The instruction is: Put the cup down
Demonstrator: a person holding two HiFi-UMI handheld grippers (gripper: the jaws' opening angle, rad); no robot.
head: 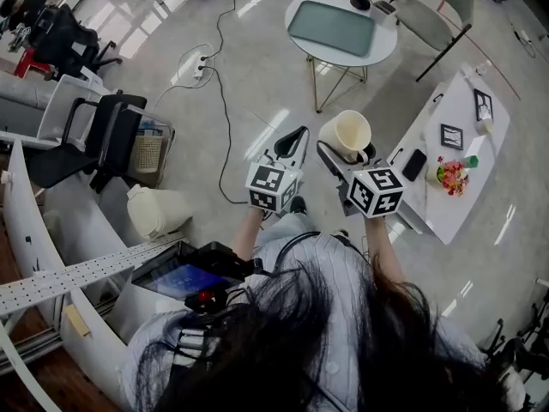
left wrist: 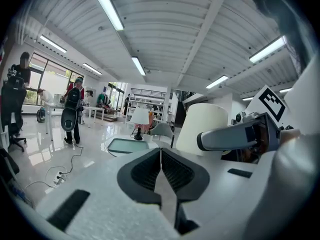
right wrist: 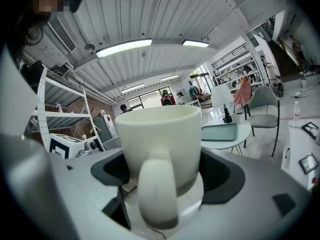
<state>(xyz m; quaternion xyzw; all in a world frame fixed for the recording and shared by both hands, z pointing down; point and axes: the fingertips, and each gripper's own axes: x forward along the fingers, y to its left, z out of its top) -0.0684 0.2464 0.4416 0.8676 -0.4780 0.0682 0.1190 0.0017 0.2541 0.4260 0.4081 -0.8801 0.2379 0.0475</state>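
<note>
My right gripper (head: 345, 147) is shut on a cream cup (head: 346, 135), held up in the air above the floor. In the right gripper view the cup (right wrist: 161, 149) stands upright between the dark pads, its handle facing the camera. My left gripper (head: 294, 141) is just left of it, its jaws shut with nothing between them. From the left gripper view, the cup (left wrist: 202, 128) and the right gripper's finger (left wrist: 235, 136) show close on the right, beyond my left gripper (left wrist: 161, 160).
A long white table (head: 455, 157) lies to the right with picture frames, a phone and a colourful item. A round white table (head: 340, 28) with a green tray stands ahead, a chair (head: 433, 7) beside it. Cables cross the floor; office chairs at left.
</note>
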